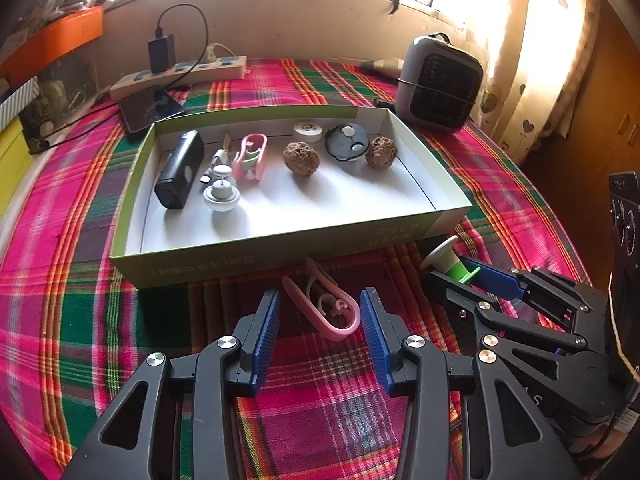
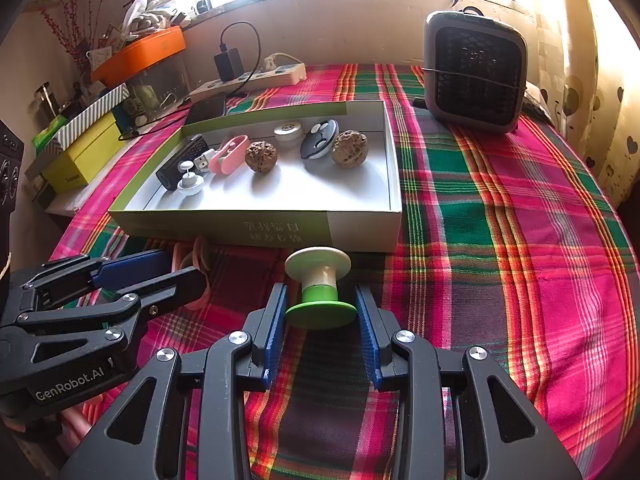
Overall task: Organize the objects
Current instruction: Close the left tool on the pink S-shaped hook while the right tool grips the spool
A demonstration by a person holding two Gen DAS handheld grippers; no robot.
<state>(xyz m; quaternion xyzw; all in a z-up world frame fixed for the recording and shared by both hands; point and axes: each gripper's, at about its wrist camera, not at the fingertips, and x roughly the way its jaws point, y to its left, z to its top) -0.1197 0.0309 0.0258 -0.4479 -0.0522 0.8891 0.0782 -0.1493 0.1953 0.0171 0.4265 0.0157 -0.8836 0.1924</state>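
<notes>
A pink clip [image 1: 325, 309] lies on the plaid cloth just in front of a shallow green box [image 1: 240, 266]. My left gripper [image 1: 320, 314] is open around it: the left pad stands apart from the clip, the right pad is close beside its rounded end. My right gripper [image 2: 321, 308] is shut on the green flange of a white-and-green spool [image 2: 320, 280], which tilts toward the box [image 2: 200, 228]. The box holds a black device [image 1: 180, 170], a white knob [image 1: 221, 194], another pink clip [image 1: 250, 156], two walnuts [image 1: 301, 159], a white disc and a dark round lid [image 1: 346, 143].
A grey heater [image 1: 440, 84] stands behind the box's right corner. A power strip [image 1: 180, 74] with a charger and a phone [image 1: 150, 108] lie at the back left. Boxes are stacked along the left edge [image 2: 80, 152]. A curtain hangs at right.
</notes>
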